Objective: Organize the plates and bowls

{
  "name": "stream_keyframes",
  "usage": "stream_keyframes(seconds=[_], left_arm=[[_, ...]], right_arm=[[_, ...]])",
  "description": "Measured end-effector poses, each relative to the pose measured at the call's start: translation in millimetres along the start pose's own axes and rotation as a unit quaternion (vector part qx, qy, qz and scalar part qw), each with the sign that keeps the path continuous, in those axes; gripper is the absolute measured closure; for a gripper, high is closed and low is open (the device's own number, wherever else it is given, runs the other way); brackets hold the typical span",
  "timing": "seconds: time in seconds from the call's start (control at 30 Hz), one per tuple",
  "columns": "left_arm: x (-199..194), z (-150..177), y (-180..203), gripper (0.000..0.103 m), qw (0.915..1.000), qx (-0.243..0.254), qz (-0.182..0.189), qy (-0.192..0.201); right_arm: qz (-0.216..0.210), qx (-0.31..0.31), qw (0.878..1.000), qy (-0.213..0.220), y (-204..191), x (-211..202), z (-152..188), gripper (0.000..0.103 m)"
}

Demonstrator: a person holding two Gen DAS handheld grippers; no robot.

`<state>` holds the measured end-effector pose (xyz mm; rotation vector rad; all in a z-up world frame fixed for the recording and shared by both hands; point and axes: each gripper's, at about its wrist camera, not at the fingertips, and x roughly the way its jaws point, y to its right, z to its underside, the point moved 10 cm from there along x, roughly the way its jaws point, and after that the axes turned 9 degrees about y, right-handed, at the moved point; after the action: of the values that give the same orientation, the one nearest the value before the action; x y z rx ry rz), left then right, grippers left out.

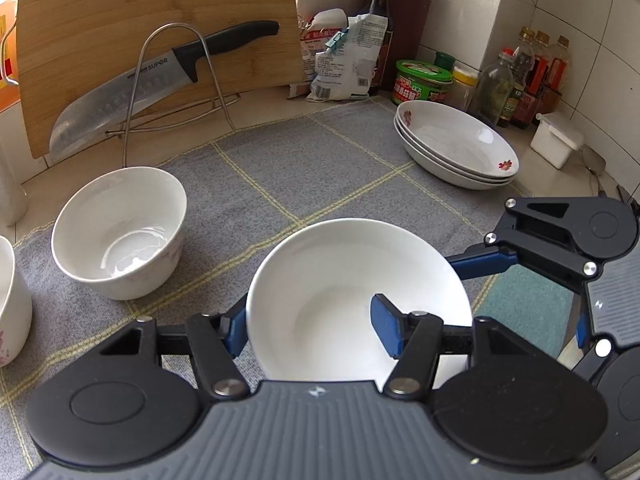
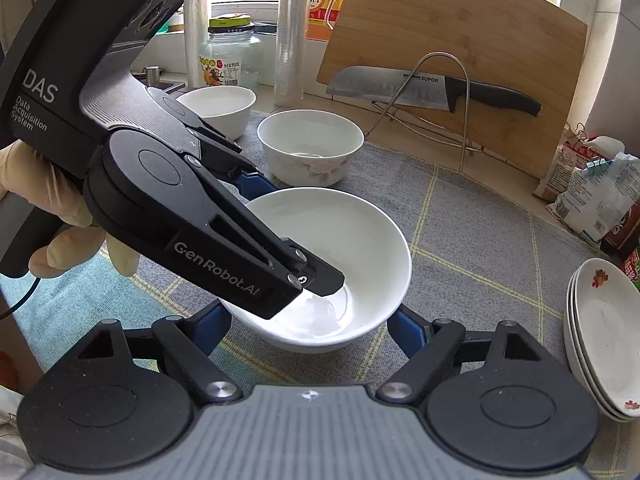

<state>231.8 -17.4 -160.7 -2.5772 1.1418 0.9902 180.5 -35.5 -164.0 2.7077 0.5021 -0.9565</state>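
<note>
the white bowl (image 1: 352,300) sits over the grey checked cloth (image 1: 320,160) on the bench, its rim pinched by the left tool (image 1: 312,332), one blue pad inside the wall and one outside. the right tool (image 2: 308,328) has its jaws partly spread on either side of the bowl's base, and contact with the pads cannot be told. beyond the bowl stand two flowered bowls (image 2: 310,148). to the bowl's right lies a stack of plates (image 1: 456,144). a gloved hand (image 2: 60,216) holds the left tool.
</note>
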Motion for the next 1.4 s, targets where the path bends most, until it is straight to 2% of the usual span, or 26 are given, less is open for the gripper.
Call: stream_keyframes(seconds=[0.33, 0.83, 0.93, 0.97, 1.0, 1.03, 1.2, 1.4], left_arm=[[16, -2, 5, 0.042, 0.9999, 0.012, 0.003, -0.012], [22, -2, 4, 0.042, 0.9999, 0.001, 0.005, -0.012], [22, -2, 6, 0.033, 0.9999, 0.002, 0.008, -0.011], [21, -2, 7, 0.024, 0.9999, 0.005, 0.008, -0.008], [21, -3, 7, 0.019, 0.9999, 0.009, 0.002, -0.005], [19, -5, 6, 0.013, 0.9999, 0.013, -0.008, 0.002], [6, -10, -1, 0.012, 0.9997, -0.002, -0.017, 0.018], [-21, -15, -11, 0.011, 0.9972, -0.019, -0.052, 0.051]], right_arm=[[0.007, 0.022, 1.0, -0.005, 15, 3, 6, 0.015], [0.0, 0.038, 0.999, -0.013, 19, 9, 10, 0.015], [-0.004, 0.038, 0.999, -0.013, 20, 11, 9, 0.012], [-0.009, 0.041, 0.999, -0.011, 19, 11, 8, 0.008], [-0.011, 0.042, 0.999, -0.009, 19, 10, 7, 0.0], [-0.013, 0.04, 0.999, -0.003, 19, 9, 6, 0.0], [-0.014, 0.031, 0.999, -0.005, 19, 7, 5, 0.0], [-0.018, 0.027, 0.999, 0.001, 20, -2, -1, 0.0]])
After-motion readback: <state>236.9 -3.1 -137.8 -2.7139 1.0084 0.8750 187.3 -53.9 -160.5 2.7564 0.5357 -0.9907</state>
